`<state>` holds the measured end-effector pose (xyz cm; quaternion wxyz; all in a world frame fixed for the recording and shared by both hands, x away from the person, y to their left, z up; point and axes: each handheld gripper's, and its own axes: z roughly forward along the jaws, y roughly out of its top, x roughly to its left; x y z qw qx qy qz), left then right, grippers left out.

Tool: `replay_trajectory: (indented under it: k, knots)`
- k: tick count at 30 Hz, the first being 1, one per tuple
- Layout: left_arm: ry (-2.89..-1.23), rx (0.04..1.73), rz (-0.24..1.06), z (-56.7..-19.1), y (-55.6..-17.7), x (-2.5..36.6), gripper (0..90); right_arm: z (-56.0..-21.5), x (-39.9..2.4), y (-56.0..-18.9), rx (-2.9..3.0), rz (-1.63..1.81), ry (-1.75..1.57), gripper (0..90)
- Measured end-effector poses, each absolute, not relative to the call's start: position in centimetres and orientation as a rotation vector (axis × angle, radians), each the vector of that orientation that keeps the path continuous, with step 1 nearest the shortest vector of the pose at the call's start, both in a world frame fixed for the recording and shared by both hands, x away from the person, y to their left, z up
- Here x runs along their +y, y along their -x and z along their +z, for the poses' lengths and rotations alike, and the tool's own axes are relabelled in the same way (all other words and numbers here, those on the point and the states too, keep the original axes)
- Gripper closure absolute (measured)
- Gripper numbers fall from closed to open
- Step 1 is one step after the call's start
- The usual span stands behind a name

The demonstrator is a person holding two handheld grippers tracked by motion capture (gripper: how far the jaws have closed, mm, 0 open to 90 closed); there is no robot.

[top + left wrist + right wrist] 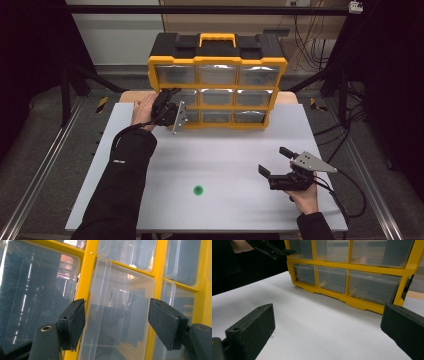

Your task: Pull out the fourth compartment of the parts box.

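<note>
While the left claw (170,95) is held up against the front of the organizer (217,82), its jaws are seen standing partly open, with nothing clamped between them. In the left gripper view a clear drawer (117,315) lies straight ahead of that claw (116,322), its front spanning the gap between the two black pads (76,320); whether the pads touch the plastic cannot be told, though no pressing is seen. A yellow upright (86,277) of the frame rises just behind the pad at the left of that view, and another drawer is seen beyond it.

From the high view, the claw is placed at the organizer's left column, at the middle row — the hand (142,109) is seen just behind it, and the sleeve (122,185) trails back toward the table's near edge.

The right claw (272,162) is held well apart from the organizer, low over the white table (225,165), its jaws spread wide and empty. In the right gripper view the organizer's bottom row is seen ahead of it, across bare table — a green dot (198,190) lies to that claw's left.
</note>
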<state>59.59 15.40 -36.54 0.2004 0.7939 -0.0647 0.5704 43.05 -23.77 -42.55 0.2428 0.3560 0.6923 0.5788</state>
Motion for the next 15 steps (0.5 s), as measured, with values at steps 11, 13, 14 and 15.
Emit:
replay_trajectory:
  k: [11,13,14,15]
  knots:
    - [-2.186,-0.263,1.71,-36.89,-59.78,15.75,45.6,-42.62,-23.7,-43.09,1.894,1.581,-0.972,0.1]
    - [-2.181,-0.276,1.728,-36.93,-59.77,15.81,47.8,-42.63,-23.69,-43.11,1.892,1.582,-0.969,0.1]
    - [-2.177,-0.282,1.738,-36.97,-59.76,15.81,48.7,-42.62,-23.68,-43.09,1.893,1.581,-0.972,0.0]
    - [-2.172,-0.283,1.748,-37.02,-59.75,15.82,49.7,-42.62,-23.68,-43.09,1.892,1.582,-0.972,0.0]
